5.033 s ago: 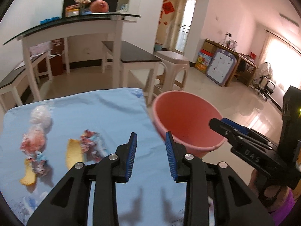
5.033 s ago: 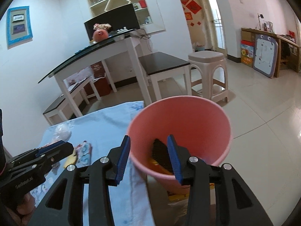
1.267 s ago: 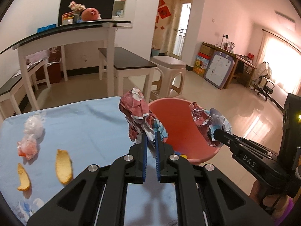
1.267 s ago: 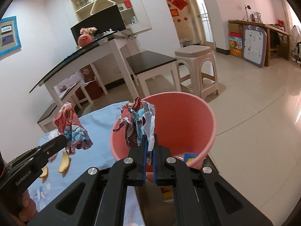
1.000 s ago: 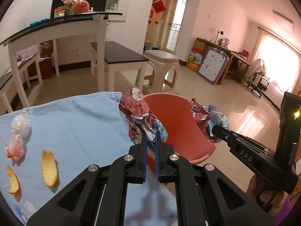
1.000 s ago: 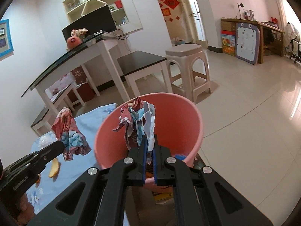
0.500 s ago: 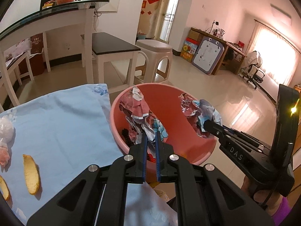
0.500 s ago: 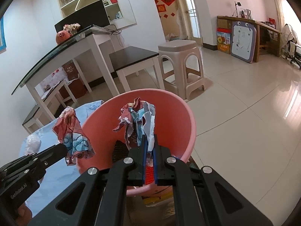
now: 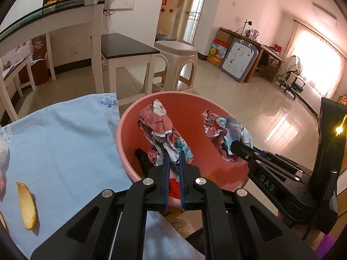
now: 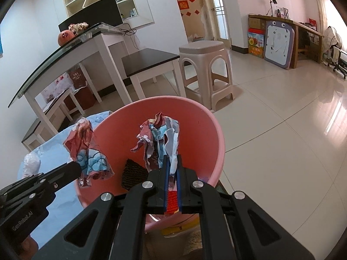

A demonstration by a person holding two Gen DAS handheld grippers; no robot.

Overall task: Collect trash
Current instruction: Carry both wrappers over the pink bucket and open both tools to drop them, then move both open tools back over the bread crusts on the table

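My left gripper (image 9: 173, 159) is shut on a crumpled red, white and blue wrapper (image 9: 159, 127) and holds it over the pink bin (image 9: 128, 119). My right gripper (image 10: 171, 158) is shut on a second crumpled wrapper (image 10: 161, 134), also over the pink bin (image 10: 212, 127). Each gripper shows in the other's view: the right one (image 9: 236, 146) with its wrapper (image 9: 223, 130), the left one (image 10: 76, 166) with its wrapper (image 10: 86, 147). The bin holds a dark scrubber (image 10: 132, 173) and red scraps (image 9: 174, 187).
A light blue cloth (image 9: 60, 143) covers the table left of the bin. On it lie a yellow peel (image 9: 26, 208) and a white plastic wad (image 10: 31, 164). A plastic stool (image 9: 176, 62), a dark-topped bench (image 9: 128, 47) and a glass-topped desk (image 9: 54, 10) stand behind.
Five seconds ago both grippers were open and empty. Since 1.3 s ago both hold wrappers and have moved forward and to the right, from the table edge to over the bin's opening.
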